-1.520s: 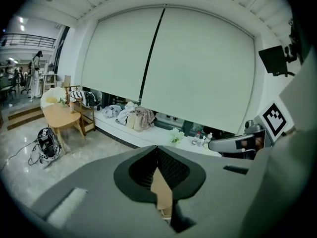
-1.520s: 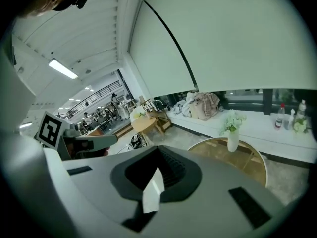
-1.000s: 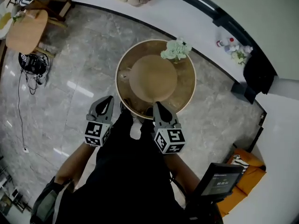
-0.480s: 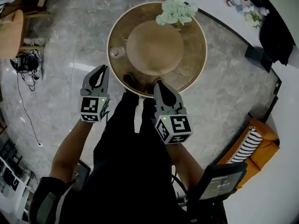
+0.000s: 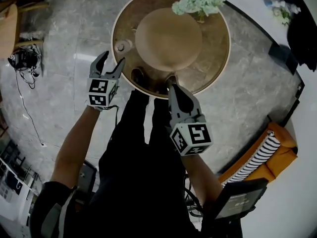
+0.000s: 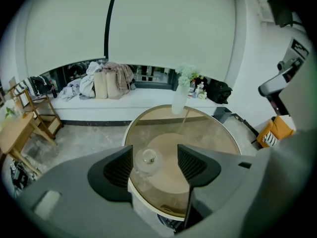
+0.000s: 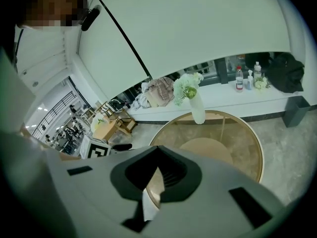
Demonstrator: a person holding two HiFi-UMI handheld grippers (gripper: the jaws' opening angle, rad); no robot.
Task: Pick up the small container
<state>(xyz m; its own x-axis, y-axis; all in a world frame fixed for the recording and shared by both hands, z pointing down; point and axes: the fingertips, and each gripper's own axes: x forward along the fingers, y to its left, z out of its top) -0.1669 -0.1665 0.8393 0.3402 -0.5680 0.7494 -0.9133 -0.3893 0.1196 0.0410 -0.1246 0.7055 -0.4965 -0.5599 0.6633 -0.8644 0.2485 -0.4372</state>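
i count two grippers, the left gripper (image 5: 113,59) and the right gripper (image 5: 172,83); one round table (image 5: 218,53); one container (image 5: 120,47); one vase (image 6: 178,100) of flowers; one striped cushion (image 5: 257,157)

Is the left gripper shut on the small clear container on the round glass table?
No: the left gripper's jaws, just opened, stand apart, and the small clear container sits untouched on the round glass table ahead of them.

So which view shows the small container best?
The left gripper view: the small container sits centred ahead of the left gripper, whose empty jaws have just been opening. The head view shows it tiny on the table. The right gripper view misses it.
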